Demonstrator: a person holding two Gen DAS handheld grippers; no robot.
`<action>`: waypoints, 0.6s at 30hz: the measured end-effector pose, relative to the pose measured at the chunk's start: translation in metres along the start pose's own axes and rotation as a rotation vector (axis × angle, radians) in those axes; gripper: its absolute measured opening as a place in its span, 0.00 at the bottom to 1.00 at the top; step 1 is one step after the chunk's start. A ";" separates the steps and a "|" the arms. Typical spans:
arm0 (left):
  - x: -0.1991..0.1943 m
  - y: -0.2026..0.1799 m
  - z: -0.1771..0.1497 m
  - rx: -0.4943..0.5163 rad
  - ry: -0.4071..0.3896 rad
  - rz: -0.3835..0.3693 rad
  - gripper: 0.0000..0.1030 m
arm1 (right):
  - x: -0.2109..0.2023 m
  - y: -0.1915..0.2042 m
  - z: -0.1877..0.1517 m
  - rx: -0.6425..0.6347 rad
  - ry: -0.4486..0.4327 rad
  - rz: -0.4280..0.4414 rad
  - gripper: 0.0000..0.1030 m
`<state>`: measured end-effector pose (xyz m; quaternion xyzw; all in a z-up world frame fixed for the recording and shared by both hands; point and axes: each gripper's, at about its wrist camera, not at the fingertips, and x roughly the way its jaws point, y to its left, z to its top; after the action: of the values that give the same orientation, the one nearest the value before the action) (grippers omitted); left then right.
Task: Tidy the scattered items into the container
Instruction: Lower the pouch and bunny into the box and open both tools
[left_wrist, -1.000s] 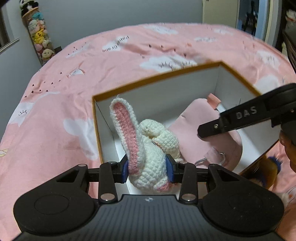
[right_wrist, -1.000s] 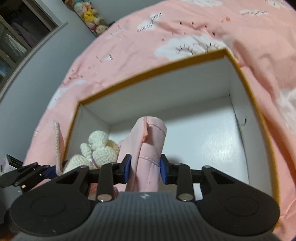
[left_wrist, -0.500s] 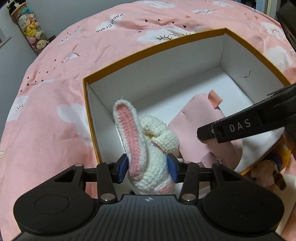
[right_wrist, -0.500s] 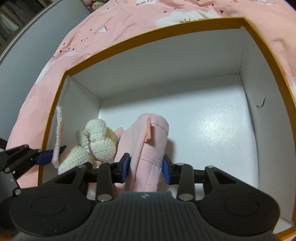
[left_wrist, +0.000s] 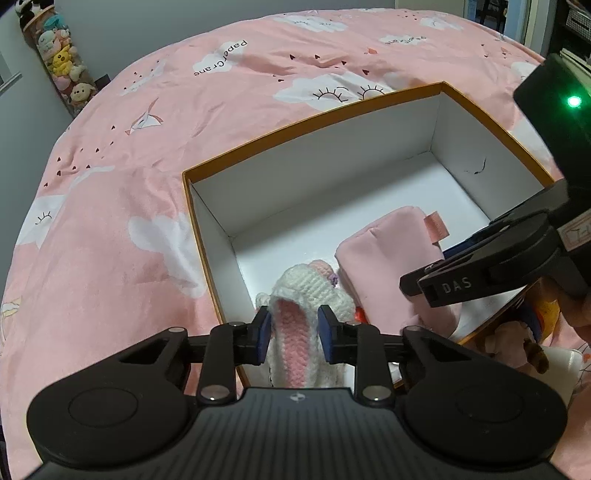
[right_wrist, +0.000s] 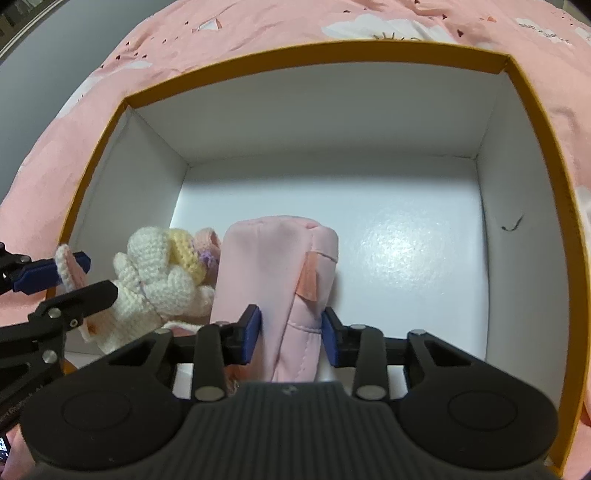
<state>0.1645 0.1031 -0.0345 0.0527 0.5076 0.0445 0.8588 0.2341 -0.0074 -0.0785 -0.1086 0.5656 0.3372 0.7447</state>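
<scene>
- in the box (right_wrist: 495, 229) on the bed (left_wrist: 110, 206), left gripper (left_wrist: 293, 328) had just narrowed, clamping crochet bunny's (left_wrist: 295, 332) ear
- right gripper (right_wrist: 291, 334) had just narrowed, pinching pink pouch (right_wrist: 277, 273)

Hidden and cut-off parts

Lower body of the white crocheted rabbit with pink-lined ears (left_wrist: 295, 325) lost behind the black left gripper (left_wrist: 293, 328). Near end of the soft pink fabric pouch (right_wrist: 280, 280) covered by the black right gripper (right_wrist: 291, 332). Orange-rimmed white cardboard box (right_wrist: 332, 107) cropped at its near wall. Plush toys (left_wrist: 517, 332) beside the box's right corner, too hidden to identify.
</scene>
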 end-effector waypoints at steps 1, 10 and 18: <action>0.000 0.000 0.000 -0.004 -0.003 0.001 0.29 | 0.002 0.000 0.001 0.006 0.009 0.010 0.35; -0.005 0.005 -0.007 -0.050 -0.030 0.010 0.29 | 0.008 0.017 0.004 -0.047 0.017 -0.020 0.40; -0.014 0.002 -0.010 -0.046 -0.028 0.018 0.29 | -0.001 0.018 -0.001 -0.063 0.010 -0.048 0.46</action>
<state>0.1490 0.1033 -0.0267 0.0383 0.4937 0.0632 0.8665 0.2220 0.0055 -0.0735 -0.1471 0.5558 0.3364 0.7459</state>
